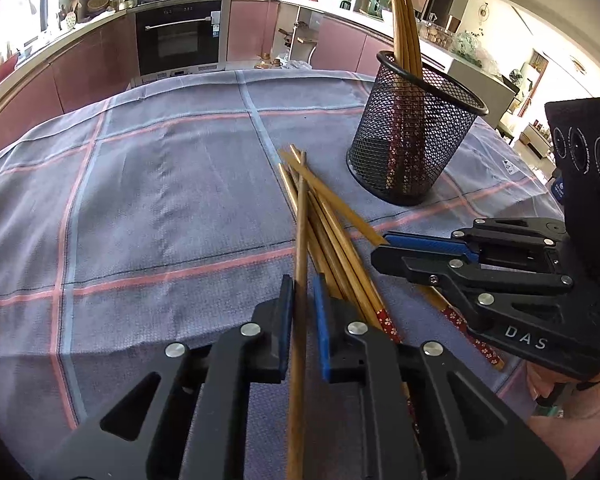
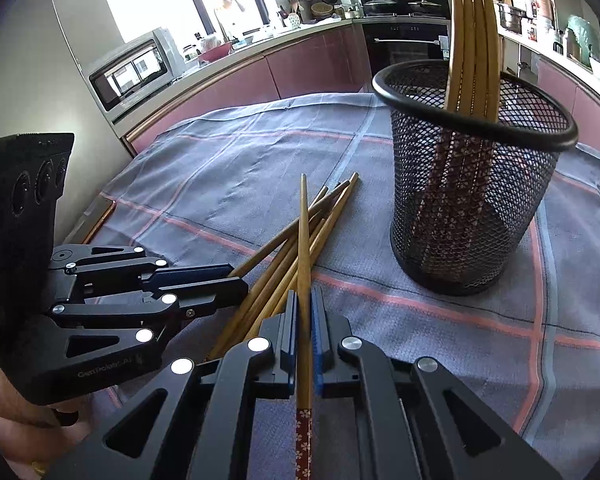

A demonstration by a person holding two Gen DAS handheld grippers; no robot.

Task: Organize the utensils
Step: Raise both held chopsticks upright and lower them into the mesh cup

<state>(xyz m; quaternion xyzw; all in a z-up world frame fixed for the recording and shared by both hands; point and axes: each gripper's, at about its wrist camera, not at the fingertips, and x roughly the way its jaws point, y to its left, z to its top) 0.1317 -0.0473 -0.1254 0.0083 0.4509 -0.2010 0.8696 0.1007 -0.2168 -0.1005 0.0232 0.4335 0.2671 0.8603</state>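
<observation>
A black mesh cup stands upright on the table, which is covered with a grey-blue checked cloth. Several bamboo chopsticks stand in the cup, their red patterned ends down at the bottom and their plain tips leaning out above the rim.

Just beside the cup, nearer the cameras, a loose pile of chopsticks lies fanned on the cloth, some with red flowered ends pointing toward the person.

The left hand-held gripper is closed on a single chopstick, which runs lengthwise between its blue pads and points forward over the pile. The right hand-held gripper is likewise clamped on one chopstick, its red flowered end trailing back toward the camera and its tip reaching out above the pile.

Both tools tilt downward toward the table from opposite sides of the pile, close together. A hand grips the left tool's handle at the lower edge of the right wrist view.
</observation>
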